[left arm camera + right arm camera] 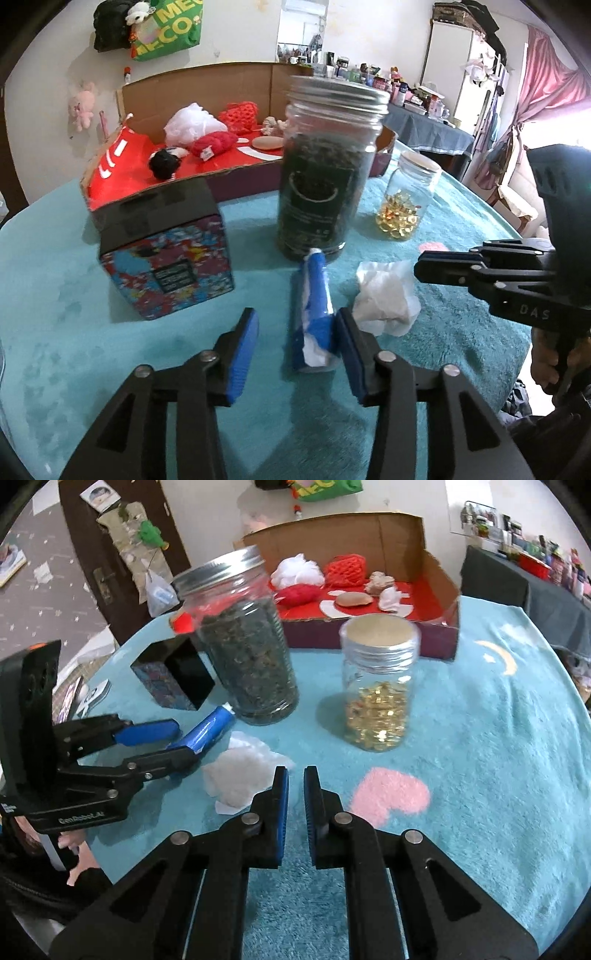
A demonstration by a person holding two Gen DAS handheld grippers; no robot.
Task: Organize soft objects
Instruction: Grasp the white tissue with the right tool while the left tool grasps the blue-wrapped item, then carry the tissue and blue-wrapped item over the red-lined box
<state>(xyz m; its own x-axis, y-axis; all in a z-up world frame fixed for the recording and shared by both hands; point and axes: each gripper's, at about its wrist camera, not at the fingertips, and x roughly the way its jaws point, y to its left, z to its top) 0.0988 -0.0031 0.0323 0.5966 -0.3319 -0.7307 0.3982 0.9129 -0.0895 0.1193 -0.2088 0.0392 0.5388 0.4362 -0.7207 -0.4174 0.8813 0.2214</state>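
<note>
A cardboard box [229,83] with a red floor holds soft things: a white mesh puff [192,123], red knitted pieces [238,114] and a small doll [166,160]; the box also shows in the right wrist view [439,576]. A blue and white tube [314,310] lies on the teal cloth. My left gripper [295,350] is open, its right pad beside the tube's near end. A crumpled white tissue [388,299] lies right of the tube, also in the right wrist view [240,775]. My right gripper [295,805] is nearly closed and empty, just right of the tissue.
A tall jar of dark leaves [325,166] stands behind the tube. A smaller jar of yellow capsules [376,686] stands to its right. A patterned box [166,254] sits at the left. The teal cloth [498,757] has a pink heart [391,794].
</note>
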